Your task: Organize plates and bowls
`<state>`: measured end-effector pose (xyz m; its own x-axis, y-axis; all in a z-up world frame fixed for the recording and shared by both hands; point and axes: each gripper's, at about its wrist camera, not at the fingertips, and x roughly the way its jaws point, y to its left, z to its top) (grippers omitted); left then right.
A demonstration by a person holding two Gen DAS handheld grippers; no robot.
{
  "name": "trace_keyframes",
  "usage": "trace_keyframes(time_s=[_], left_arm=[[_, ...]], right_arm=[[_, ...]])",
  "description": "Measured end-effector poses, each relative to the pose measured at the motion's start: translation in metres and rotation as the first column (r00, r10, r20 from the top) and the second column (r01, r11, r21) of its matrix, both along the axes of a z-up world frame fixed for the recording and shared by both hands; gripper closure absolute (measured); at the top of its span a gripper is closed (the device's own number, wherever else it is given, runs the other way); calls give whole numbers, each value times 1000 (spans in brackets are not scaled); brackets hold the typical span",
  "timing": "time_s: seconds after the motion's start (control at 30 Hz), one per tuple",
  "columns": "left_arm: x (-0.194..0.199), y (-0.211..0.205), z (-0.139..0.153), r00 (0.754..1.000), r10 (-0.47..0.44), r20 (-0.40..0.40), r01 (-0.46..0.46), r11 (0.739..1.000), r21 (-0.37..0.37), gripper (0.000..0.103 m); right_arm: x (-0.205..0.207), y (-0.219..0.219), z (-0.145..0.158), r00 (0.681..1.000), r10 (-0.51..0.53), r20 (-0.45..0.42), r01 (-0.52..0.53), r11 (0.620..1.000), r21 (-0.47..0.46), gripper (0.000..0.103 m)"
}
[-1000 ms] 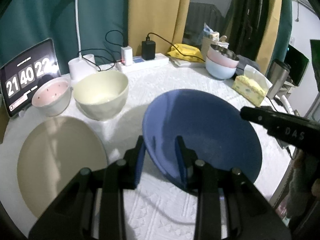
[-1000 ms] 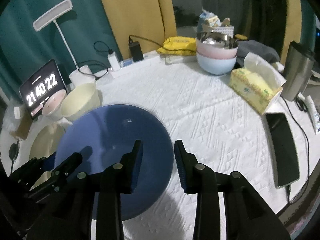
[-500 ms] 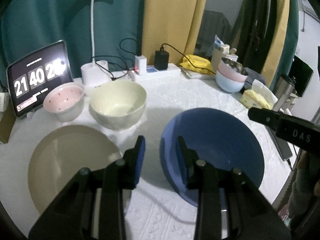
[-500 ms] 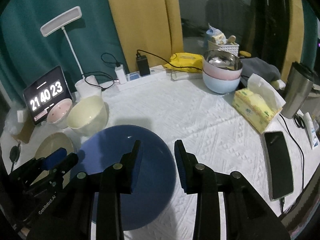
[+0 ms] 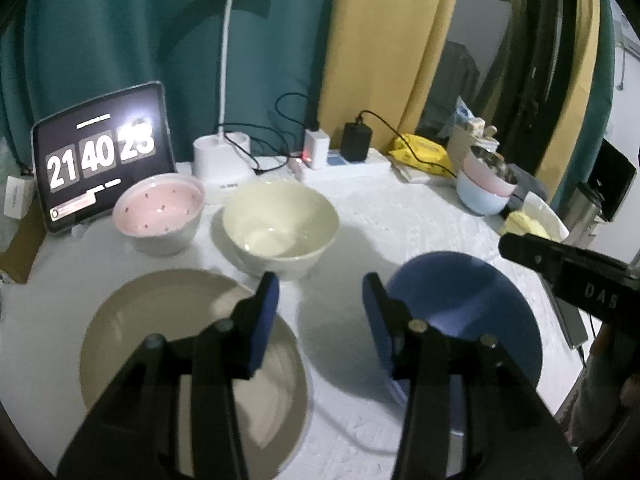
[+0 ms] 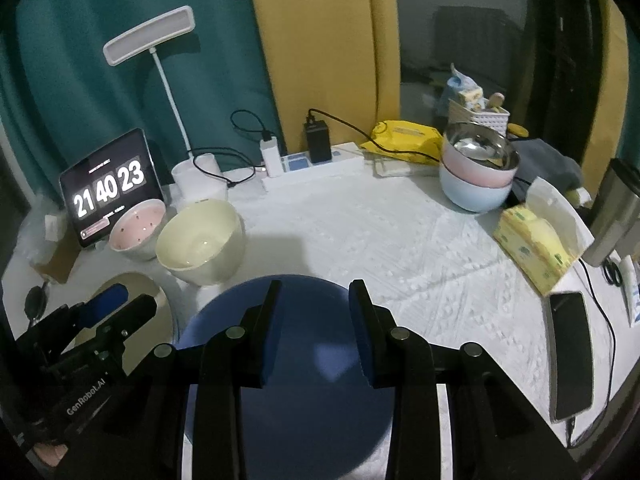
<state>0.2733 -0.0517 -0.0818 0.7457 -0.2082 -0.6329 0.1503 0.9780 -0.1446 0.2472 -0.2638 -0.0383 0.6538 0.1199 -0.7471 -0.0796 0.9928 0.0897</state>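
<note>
A blue plate [image 5: 468, 312] lies flat on the white tablecloth, also in the right wrist view [image 6: 316, 364]. A beige plate [image 5: 160, 332] lies to its left. Behind stand a cream bowl [image 5: 280, 224] and a pink bowl [image 5: 158, 212]. My left gripper [image 5: 320, 312] is open and empty above the gap between the two plates. My right gripper [image 6: 314, 320] is open and empty above the blue plate. It shows at the right edge of the left wrist view [image 5: 568, 276].
A tablet clock [image 5: 100, 160], a desk lamp [image 5: 224, 160] and a power strip [image 5: 344, 164] line the back. Stacked bowls [image 6: 476, 172], a tissue pack [image 6: 532, 244], a metal cup [image 6: 616, 216] and a phone [image 6: 568, 356] sit at the right.
My left gripper let go of the blue plate's rim and pulled back and up, its jaws wider. The plate now lies flat. My right gripper also drew back.
</note>
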Motion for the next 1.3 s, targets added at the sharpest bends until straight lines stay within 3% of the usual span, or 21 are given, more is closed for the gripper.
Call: trace_keyframes(time_s=[0.67,1.3], left_arm=[[42,42,9,998,63,2,-63,998,16,58],[94,63,-21,988,76,-135,-81,996,-30,58]], right_arm=[[44,47,0,996,85,-9,-85,996,-23,68],[91,85,-24,988,123,-99,-125,992,-11,68]])
